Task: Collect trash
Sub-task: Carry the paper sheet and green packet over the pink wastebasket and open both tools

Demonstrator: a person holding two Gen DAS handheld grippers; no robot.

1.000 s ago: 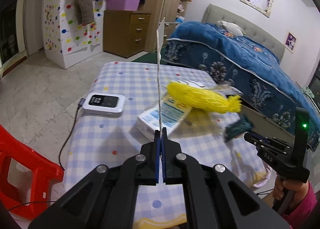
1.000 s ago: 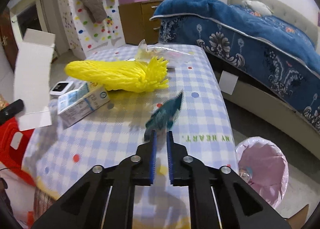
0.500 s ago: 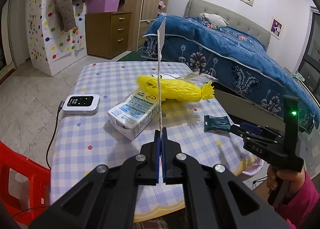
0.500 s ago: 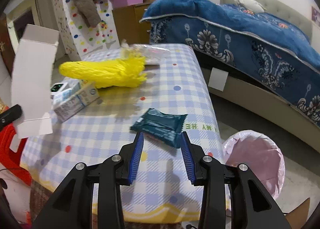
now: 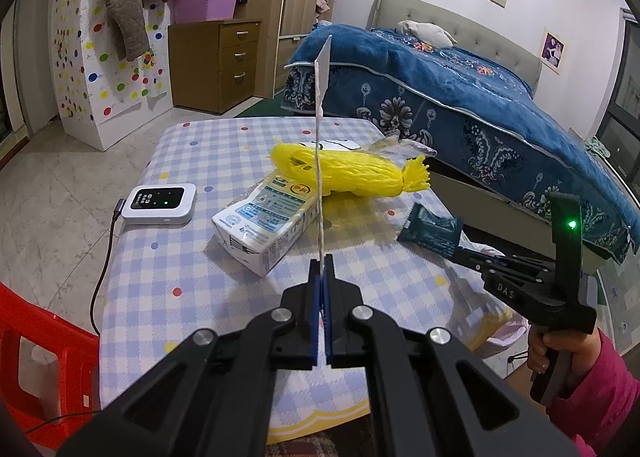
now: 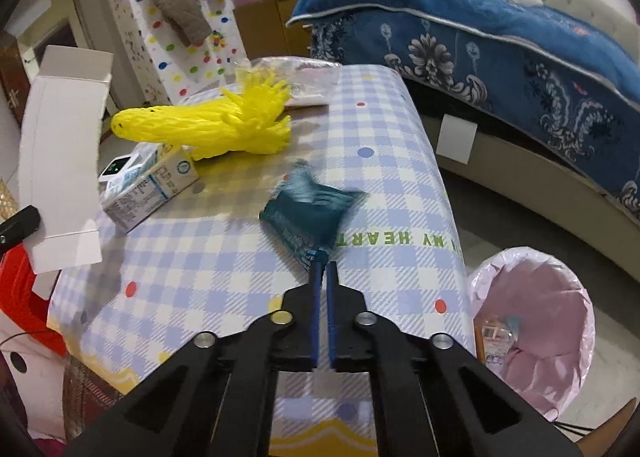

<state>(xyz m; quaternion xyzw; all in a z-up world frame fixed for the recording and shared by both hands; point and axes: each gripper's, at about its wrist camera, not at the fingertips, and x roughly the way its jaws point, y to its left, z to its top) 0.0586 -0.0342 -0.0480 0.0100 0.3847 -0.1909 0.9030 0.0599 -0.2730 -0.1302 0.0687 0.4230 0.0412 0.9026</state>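
Observation:
My left gripper (image 5: 322, 263) is shut on a flattened white cardboard box (image 5: 320, 137), held upright and seen edge-on; in the right wrist view the box (image 6: 60, 161) stands at the far left. A teal snack wrapper (image 6: 312, 209) lies on the checked tablecloth (image 6: 224, 277). My right gripper (image 6: 323, 266) is shut on the wrapper's near corner, and the wrapper looks blurred. In the left wrist view the wrapper (image 5: 430, 227) sits at the tip of the right gripper (image 5: 458, 249). A milk carton (image 5: 264, 225) and a yellow foam net (image 5: 348, 173) lie mid-table.
A bin with a pink liner (image 6: 532, 321) stands on the floor right of the table and holds some trash. A white device on a cable (image 5: 160, 203) sits at the table's left. A red plastic chair (image 5: 32, 337) is at the left, a bed (image 5: 460, 97) behind.
The wrapper went from the right gripper's tips onto the table, the jaws opened around it, and now they are shut on its near corner. The left gripper kept its grip on the box.

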